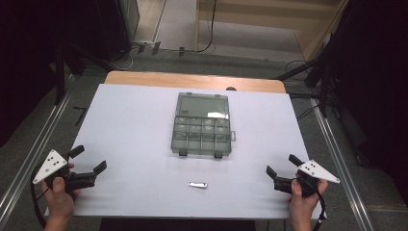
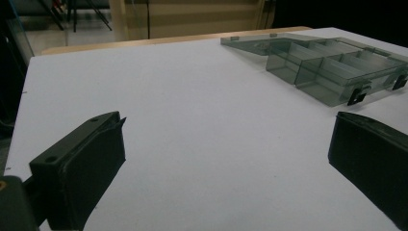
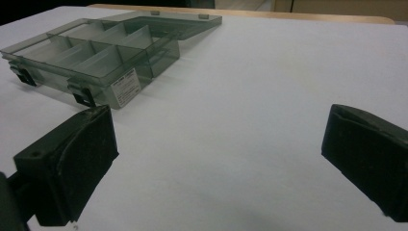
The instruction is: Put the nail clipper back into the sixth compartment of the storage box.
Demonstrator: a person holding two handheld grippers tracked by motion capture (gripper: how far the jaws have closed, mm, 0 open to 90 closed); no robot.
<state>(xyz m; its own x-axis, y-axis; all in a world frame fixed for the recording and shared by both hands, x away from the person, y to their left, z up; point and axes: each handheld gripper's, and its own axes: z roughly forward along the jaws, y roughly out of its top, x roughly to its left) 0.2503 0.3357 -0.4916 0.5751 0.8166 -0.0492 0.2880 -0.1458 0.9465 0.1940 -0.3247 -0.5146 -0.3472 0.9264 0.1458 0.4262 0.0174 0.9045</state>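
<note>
Both my grippers idle at the near corners of the white bench (image 1: 130,125).

My left gripper (image 1: 88,160) has its fingers spread wide, holding nothing. A small metal piece (image 1: 197,185) lies alone near the front edge. Behind it, mid-bench, the clear compartment box (image 1: 201,124) lies open, lid flat, cells apparently empty. My right gripper (image 1: 281,165) is spread wide too, unobstructed.

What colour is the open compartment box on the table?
The clear plastic compartment box is a smoky grey-green tint with black latches; the right gripper view shows it best.
</note>
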